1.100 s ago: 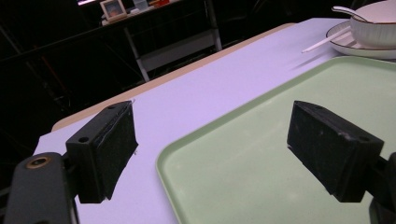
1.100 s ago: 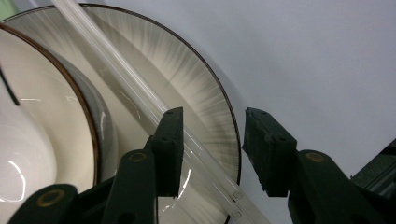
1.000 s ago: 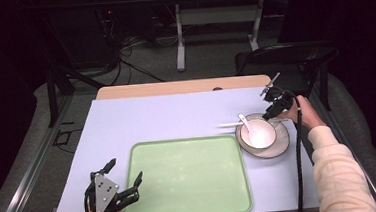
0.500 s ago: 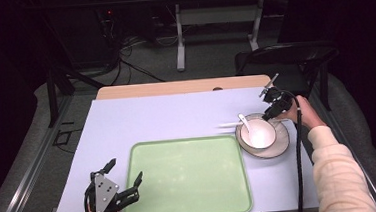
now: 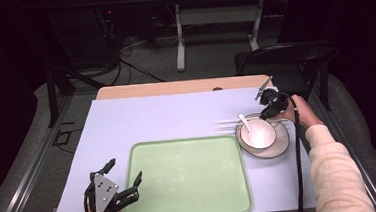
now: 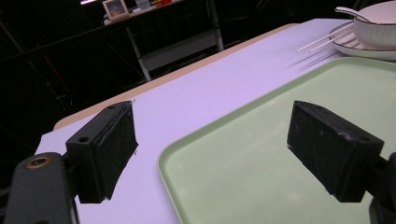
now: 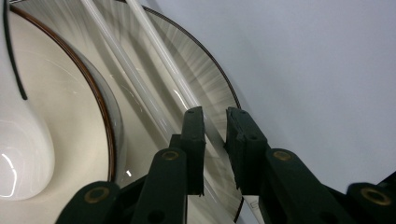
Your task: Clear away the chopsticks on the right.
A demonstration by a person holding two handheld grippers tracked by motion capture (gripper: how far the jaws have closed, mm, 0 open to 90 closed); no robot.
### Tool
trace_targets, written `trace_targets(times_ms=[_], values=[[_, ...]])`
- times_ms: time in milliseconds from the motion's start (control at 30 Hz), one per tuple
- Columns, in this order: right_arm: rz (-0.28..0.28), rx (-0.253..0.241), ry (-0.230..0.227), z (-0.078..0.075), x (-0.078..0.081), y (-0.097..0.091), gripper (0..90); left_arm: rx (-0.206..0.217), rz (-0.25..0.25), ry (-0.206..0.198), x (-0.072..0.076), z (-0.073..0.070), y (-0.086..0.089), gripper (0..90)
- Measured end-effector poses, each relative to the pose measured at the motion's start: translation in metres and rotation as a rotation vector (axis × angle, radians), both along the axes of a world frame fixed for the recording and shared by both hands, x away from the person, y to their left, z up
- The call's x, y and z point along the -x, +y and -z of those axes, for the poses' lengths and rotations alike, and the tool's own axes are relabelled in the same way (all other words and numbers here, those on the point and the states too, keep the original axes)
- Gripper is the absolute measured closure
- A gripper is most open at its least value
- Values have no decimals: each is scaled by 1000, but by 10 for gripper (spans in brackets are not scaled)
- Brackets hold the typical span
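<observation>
The right gripper [image 7: 215, 154] has just been closed onto one chopstick [image 7: 161, 44] on the plate [image 7: 205, 79], so lifting seems next; the left gripper [image 6: 224, 149] is held apart beside the tray [image 6: 261, 140].

A recording lab: the lavender-covered wooden table [image 5: 176, 117] stood amid black floor cables [image 5: 122, 50], dark surroundings and a far metal-legged bench [image 5: 219, 13].

Left tongs [image 5: 123, 176]: held low at the near left by a hand, jaws standing wide apart, nothing between them. Right tongs [image 5: 266, 114]: held at the far right by a hand in a cream sleeve, tilted downward; jaws have just been closing, narrow gap remaining.
</observation>
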State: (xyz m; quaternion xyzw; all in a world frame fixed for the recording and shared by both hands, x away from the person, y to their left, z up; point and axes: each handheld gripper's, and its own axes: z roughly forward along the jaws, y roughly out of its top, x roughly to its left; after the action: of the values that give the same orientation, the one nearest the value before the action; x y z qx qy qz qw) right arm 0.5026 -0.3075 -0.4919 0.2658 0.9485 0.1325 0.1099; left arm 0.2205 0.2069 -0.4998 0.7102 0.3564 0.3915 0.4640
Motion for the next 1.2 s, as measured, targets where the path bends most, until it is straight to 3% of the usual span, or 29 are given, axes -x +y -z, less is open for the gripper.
trace_targets(times_ms=[267, 467, 667, 833, 1200], values=[[-36, 19, 1, 3, -1, 4, 777, 0, -1, 0, 0, 0, 0, 154], [-72, 53, 14, 15, -2, 4, 800, 0, -2, -1, 0, 0, 0, 154], [-82, 35, 4, 16, -2, 0, 836, -1, -2, 0, 0, 0, 0, 154], [-79, 38, -13, 11, 1, 0, 837, -1, -2, 0, 0, 0, 0, 154], [-27, 24, -87, -23, 13, 3, 838, -3, 1, -1, 0, 0, 0, 153]])
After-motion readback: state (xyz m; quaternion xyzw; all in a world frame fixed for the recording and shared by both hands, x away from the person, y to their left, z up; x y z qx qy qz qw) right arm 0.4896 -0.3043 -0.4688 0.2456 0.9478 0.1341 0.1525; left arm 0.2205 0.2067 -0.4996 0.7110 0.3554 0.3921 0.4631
